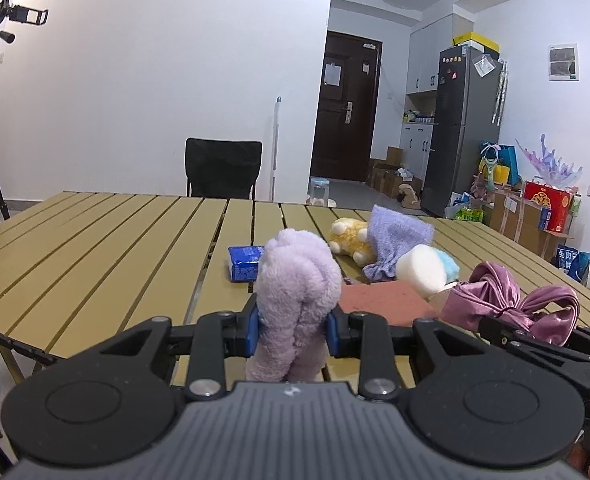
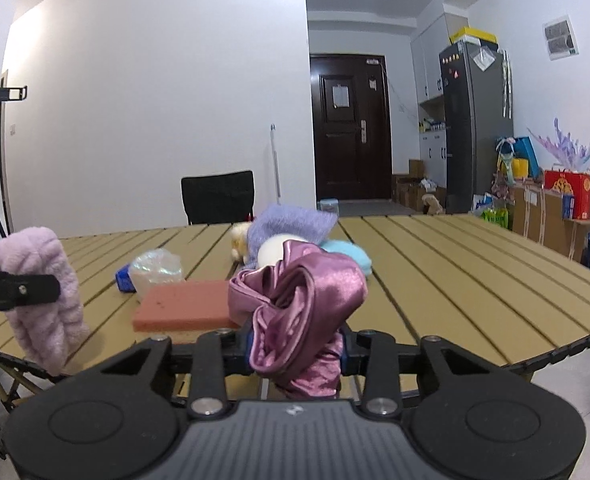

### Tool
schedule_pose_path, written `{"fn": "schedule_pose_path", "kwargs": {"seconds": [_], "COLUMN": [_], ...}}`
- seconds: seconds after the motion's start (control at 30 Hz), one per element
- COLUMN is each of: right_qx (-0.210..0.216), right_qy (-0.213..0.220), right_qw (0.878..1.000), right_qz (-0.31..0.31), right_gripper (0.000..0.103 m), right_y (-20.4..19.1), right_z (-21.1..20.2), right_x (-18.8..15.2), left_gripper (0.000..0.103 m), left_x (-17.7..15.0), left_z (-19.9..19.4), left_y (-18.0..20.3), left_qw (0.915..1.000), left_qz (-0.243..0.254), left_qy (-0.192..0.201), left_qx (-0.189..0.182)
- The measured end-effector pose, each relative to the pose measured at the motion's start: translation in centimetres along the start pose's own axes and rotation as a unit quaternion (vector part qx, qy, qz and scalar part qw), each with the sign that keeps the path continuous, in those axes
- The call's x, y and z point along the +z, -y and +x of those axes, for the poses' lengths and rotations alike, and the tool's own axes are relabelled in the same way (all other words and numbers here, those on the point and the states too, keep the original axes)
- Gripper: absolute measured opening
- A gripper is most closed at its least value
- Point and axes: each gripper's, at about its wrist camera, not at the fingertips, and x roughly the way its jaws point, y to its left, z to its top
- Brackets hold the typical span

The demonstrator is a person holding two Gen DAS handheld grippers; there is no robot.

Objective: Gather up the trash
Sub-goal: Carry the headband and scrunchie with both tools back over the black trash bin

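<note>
On the left wrist view, the left gripper (image 1: 294,330) is clamped on a fuzzy lilac cloth (image 1: 297,292) held upright above the near edge of the slatted table (image 1: 95,248). Beyond it lie a blue pack (image 1: 244,268), a pink sponge (image 1: 383,300), a white foam (image 1: 422,270), a purple towel (image 1: 395,240) draped on a yellow plush (image 1: 349,240), all crowded close together. At far right the right gripper (image 1: 495,330) holds a satin scrunchie (image 1: 511,304). From the right wrist view, the right gripper (image 2: 297,350) pinches that scrunchie (image 2: 303,304), which blocks much of the pile; only here shows a crinkled clear wrapper (image 2: 155,270) beside the pack (image 2: 123,278), behind the sponge (image 2: 185,310). The lilac cloth (image 2: 41,296) hangs at left.
</note>
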Motion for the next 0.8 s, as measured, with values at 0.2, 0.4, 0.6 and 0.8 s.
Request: {"fn": "schedule_pose_path", "kwargs": {"seconds": [0.2, 0.4, 0.6, 0.8], "right_qx": [0.006, 0.013, 0.026, 0.037], "right_qy": [0.013, 0.024, 0.011, -0.009], "right_qw": [1.000, 0.999, 0.999, 0.999], "right_qz": [-0.016, -0.029, -0.029, -0.030], "right_gripper": [0.034, 0.034, 0.034, 0.034], "right_y": [0.0, -0.3, -0.4, -0.8], "right_z": [-3.1, -6.4, -9.6, -12.1], "right_x": [0.0, 0.3, -0.6, -2.1], "left_gripper": [0.031, 0.031, 0.031, 0.031], "left_x": [0.1, -0.4, -1.4, -2.5], "left_z": [-2.8, -5.4, -8.3, -11.0], "left_y": [0.8, 0.4, 0.1, 0.2], "left_qw": [0.9998, 0.9998, 0.9999, 0.9999], "left_qz": [0.008, 0.005, 0.004, 0.007], "left_qy": [0.019, 0.017, 0.011, 0.006], "left_qx": [0.004, 0.007, 0.013, 0.013]}}
